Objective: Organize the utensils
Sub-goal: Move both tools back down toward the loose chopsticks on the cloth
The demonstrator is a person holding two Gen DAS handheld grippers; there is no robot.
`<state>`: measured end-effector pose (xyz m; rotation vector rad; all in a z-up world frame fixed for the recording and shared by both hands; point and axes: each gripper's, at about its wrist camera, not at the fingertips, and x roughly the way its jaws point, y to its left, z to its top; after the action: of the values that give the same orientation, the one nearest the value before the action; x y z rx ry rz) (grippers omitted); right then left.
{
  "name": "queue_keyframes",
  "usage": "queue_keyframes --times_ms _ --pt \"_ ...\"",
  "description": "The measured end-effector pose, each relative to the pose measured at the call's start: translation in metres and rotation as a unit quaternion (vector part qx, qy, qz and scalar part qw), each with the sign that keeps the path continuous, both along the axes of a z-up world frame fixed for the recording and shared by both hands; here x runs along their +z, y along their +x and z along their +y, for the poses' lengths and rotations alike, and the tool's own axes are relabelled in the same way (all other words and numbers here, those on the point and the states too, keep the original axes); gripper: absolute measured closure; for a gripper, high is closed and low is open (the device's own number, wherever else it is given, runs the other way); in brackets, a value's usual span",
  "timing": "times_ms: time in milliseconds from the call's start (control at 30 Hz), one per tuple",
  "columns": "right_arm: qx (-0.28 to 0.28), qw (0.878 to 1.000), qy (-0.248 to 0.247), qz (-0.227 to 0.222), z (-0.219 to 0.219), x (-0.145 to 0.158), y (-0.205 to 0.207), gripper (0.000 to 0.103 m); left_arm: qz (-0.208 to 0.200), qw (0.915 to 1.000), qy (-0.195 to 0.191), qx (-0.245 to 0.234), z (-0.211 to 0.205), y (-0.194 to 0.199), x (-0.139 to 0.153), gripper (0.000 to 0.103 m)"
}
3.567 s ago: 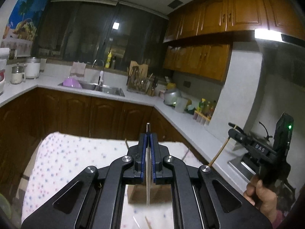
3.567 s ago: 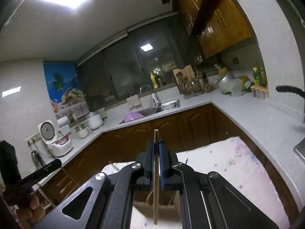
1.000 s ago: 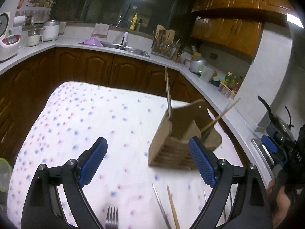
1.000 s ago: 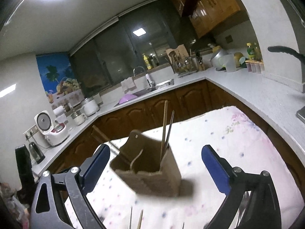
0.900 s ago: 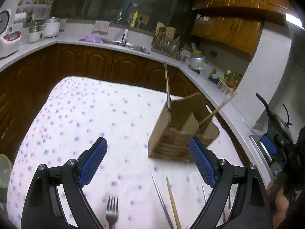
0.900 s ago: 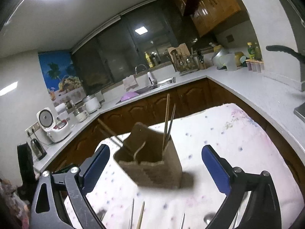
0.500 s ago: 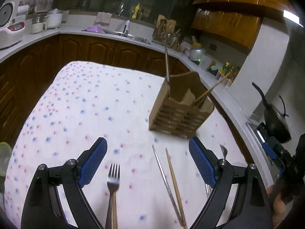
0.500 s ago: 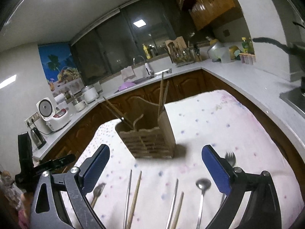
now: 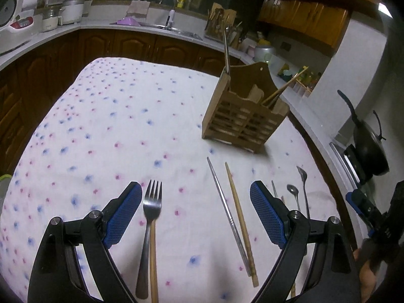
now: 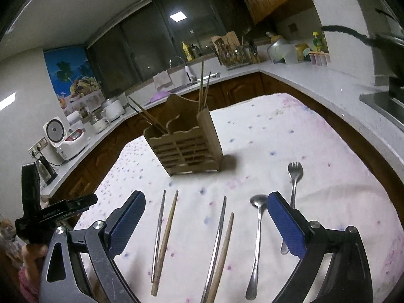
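Table: a white cloth with small pink and blue flowers (image 9: 106, 116) covers it, and every loose utensil lies on that cloth.
Holder: a slatted wooden utensil caddy with a scalloped back (image 9: 243, 123) stands upright towards the far side of the cloth; chopsticks already lean out of its compartments, a thin metal one at one end and wooden ones at the other.
Left gripper: the black two-finger tool with blue pads (image 9: 195, 209) hangs over the near edge, fingers spread wide, gripping nothing.
Right gripper: its twin (image 10: 205, 223) is spread just as wide, nothing between the pads.
Fork: a steel fork (image 9: 149, 224) lies beside a wooden stick (image 9: 152, 260), just inside the left gripper's left pad.
Chopstick pair: one metal chopstick (image 9: 226, 209) and one wooden chopstick (image 9: 240, 217) lie side by side, between the left gripper's fingers.
Second pair: a metal (image 10: 216, 250) and a wooden chopstick (image 10: 223, 255) lie between the right gripper's fingers.
Spoon: a steel spoon (image 10: 256, 242) lies just inside the right pad.
Small fork: a short steel fork (image 10: 293, 184) lies beyond that pad, partly hidden.
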<state>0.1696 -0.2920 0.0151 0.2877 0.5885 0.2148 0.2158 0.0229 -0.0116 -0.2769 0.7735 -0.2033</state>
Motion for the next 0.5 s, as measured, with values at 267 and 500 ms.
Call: queue_keyframes --times_ms 267,500 --pt "0.001 1.0 -0.009 0.011 -0.002 -0.01 0.001 0.006 0.014 0.9999 0.008 -0.003 -0.007 0.004 -0.009 0.014" --pt "-0.003 0.998 -0.023 0.053 0.0 -0.028 0.013 0.039 0.024 0.9994 0.023 -0.009 -0.015 0.013 -0.015 0.014"
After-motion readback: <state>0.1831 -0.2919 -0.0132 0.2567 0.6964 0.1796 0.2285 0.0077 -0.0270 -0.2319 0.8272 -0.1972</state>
